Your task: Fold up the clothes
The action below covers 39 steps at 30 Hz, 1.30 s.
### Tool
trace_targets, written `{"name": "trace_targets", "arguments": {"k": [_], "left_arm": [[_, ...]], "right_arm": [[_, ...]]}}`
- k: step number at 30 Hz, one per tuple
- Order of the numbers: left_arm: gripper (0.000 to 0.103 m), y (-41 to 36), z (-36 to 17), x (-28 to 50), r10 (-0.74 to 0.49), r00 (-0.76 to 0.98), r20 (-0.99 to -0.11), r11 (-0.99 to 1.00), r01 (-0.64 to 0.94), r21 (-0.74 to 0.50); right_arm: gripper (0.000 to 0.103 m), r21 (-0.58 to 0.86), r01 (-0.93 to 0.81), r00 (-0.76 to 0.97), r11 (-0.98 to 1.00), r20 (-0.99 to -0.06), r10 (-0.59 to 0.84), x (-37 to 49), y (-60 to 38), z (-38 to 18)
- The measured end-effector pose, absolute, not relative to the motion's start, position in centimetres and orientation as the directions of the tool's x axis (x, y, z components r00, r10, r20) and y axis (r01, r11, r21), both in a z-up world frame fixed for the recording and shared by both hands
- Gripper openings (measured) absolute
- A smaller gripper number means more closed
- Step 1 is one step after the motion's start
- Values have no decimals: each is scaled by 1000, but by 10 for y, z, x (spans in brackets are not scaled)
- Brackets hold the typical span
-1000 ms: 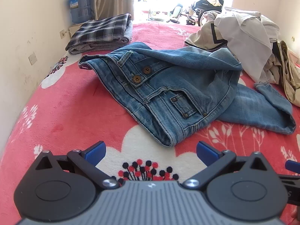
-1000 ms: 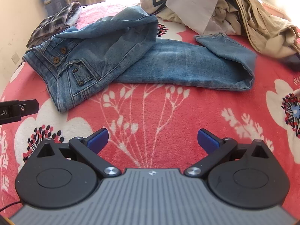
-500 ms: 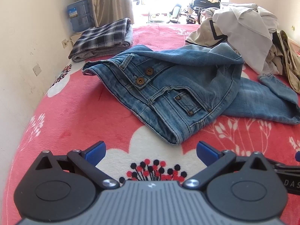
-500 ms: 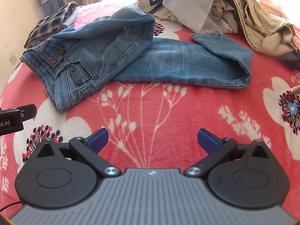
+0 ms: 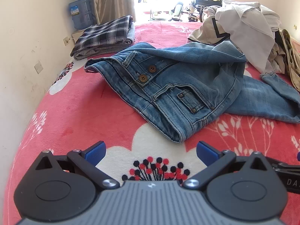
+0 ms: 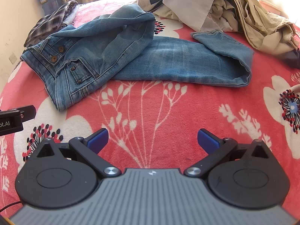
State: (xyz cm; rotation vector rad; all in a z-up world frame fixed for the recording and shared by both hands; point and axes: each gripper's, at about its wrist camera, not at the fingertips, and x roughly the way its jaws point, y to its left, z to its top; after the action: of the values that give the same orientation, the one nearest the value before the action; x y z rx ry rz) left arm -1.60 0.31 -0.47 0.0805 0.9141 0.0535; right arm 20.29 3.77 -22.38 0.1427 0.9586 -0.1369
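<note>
A red fleece blanket (image 6: 153,112) with white flowers is covering the bed and is showing a soft, short pile. On it, faded blue jeans (image 6: 105,56) of thick stitched denim are lying crumpled, the waistband toward 10 o'clock and one leg stretching toward 3 o'clock in the right wrist view. A loose pile of beige and white clothes (image 6: 234,5) is sitting at 1 o'clock, behind the leg. A folded plaid garment (image 5: 105,33) is resting at 11 o'clock beside the cream wall, near a blue water jug (image 5: 81,12). The left gripper (image 5: 151,151) and right gripper (image 6: 152,137) are hovering above the blanket, blue pads wide apart, holding nothing.
</note>
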Motion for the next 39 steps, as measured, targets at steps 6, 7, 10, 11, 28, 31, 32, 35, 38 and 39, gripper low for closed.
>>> {"name": "trace_targets", "arguments": {"k": [6,7,10,11,28,31,32,35,38,39], "left_arm": [[103,4,-5,-16,81,607,-791,996,-11,93],[103,4,-5,-16,81,607,-791,996,-12,93],[103,4,-5,-16,80,606,-791,996,-12,91],[103,4,-5,-16,79,606,-791,996,-12,91],[103,6,-6,-16,72,600,-797,996,-9,83],[103,6,-8,-15,64,599,-798,997,-6,76],[103,6,-8,-14,61,599,-798,997,-5,73],[103,7,-11,-12,47,597,-801,998,2,60],[103,12,-12,-9,24,598,-801,1000,2,31],[103,13,-12,-7,17,599,-801,1000,1,22]], "right_arm": [[102,59,180,566,982,-823,-55,203,38,-224],[102,58,181,565,982,-823,-55,203,38,-224],[102,59,183,566,981,-823,-56,203,38,-224],[102,59,183,566,981,-823,-56,203,38,-224],[102,56,183,571,981,-819,-60,203,38,-223],[102,57,183,576,981,-815,-60,202,38,-223],[102,57,181,580,982,-813,-59,202,38,-223],[102,59,170,590,984,-806,-54,202,39,-223],[102,67,159,604,985,-796,-43,202,39,-222],[102,70,153,610,986,-791,-39,202,39,-222]]}}
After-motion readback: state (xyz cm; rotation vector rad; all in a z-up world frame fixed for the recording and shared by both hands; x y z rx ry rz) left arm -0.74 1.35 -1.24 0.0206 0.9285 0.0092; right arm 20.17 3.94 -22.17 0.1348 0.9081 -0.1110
